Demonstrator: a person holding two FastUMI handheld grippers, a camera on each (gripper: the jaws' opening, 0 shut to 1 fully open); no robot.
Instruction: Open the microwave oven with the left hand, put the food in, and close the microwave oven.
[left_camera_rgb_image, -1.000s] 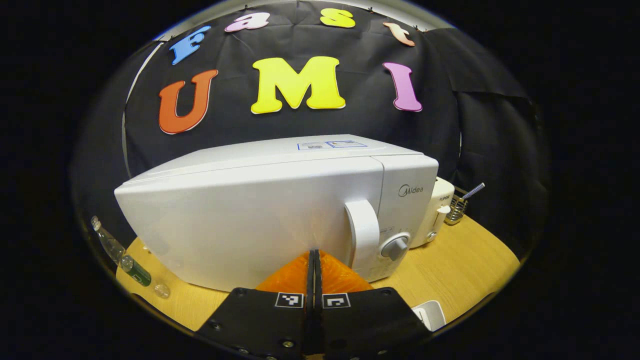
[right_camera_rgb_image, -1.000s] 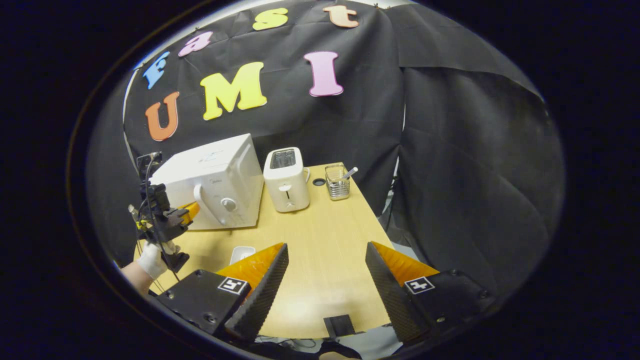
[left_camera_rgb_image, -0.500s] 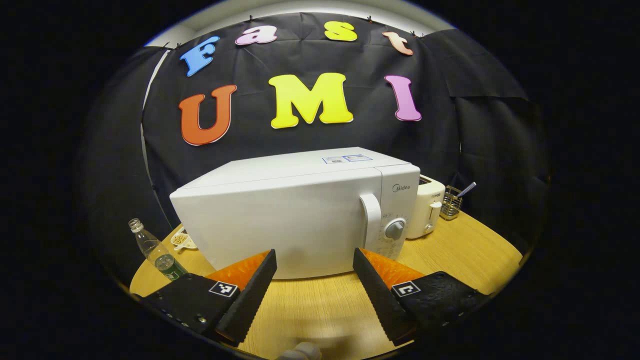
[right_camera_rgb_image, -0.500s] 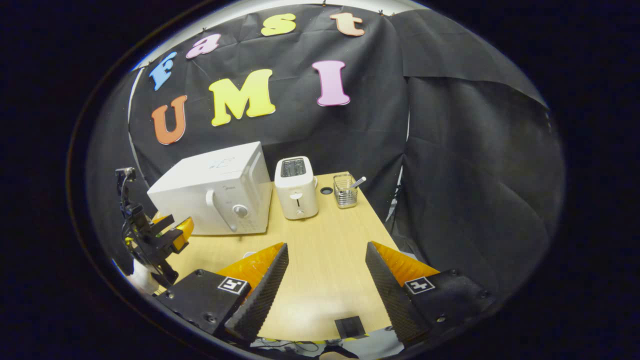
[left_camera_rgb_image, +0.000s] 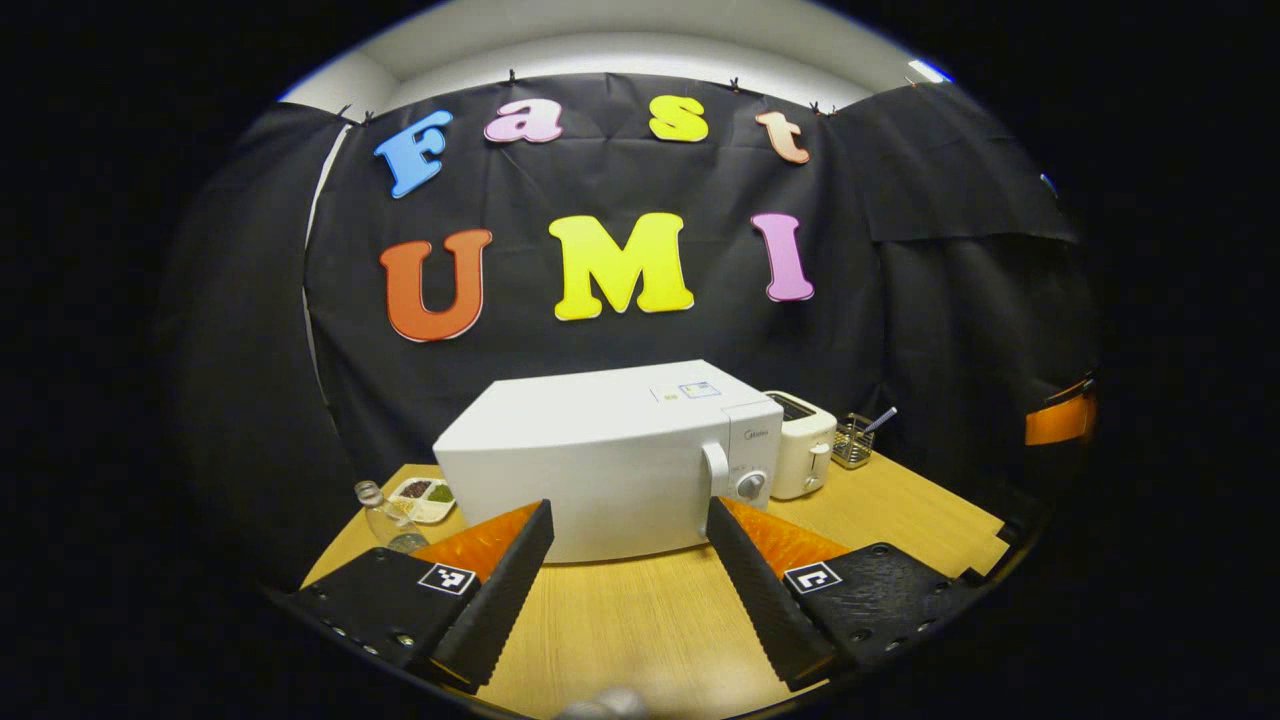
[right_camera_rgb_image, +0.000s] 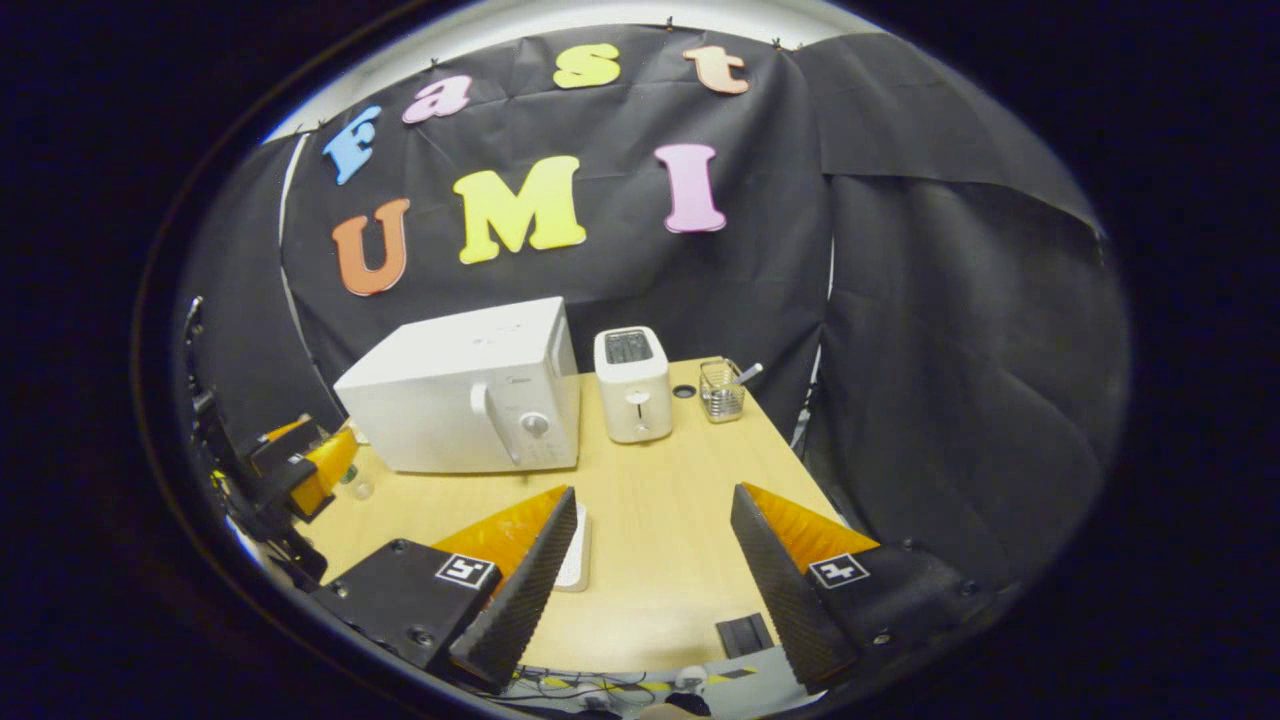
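White boxy microwave oven (left_camera_rgb_image: 610, 455) standing toward back of light wooden table (left_camera_rgb_image: 620, 620), door shut, upright white bar handle (left_camera_rgb_image: 716, 470) at right edge of door just beside round grey dial (left_camera_rgb_image: 750, 485). Judged heavy and rigid, smooth-sided and slippery to a pinch; handle the one sound place to take hold, fingers hooked behind bar, pull outward along door's swing. Risk judged: body sliding on table if pulled sharply.

Food not identified with certainty; small white rectangular dish (right_camera_rgb_image: 575, 555) lying on table just beside right gripper's left finger, contents not discernible. Likely light and stiff if a tray; grip by rim advised.

Left gripper (left_camera_rgb_image: 628, 560) held well apart from oven front, black ribbed fingers with orange backs spread wide, nothing between them. Right gripper (right_camera_rgb_image: 650, 555) above near table edge, fingers likewise spread wide and empty.

Beyond oven: white two-slot toaster (right_camera_rgb_image: 633, 385) just beside its right side, wire mesh holder (right_camera_rgb_image: 723, 390) with utensil further right. Left of oven: clear plastic bottle (left_camera_rgb_image: 385, 515) and small divided plate (left_camera_rgb_image: 425, 492) of dark morsels.

Door-opening step judged not yet begun
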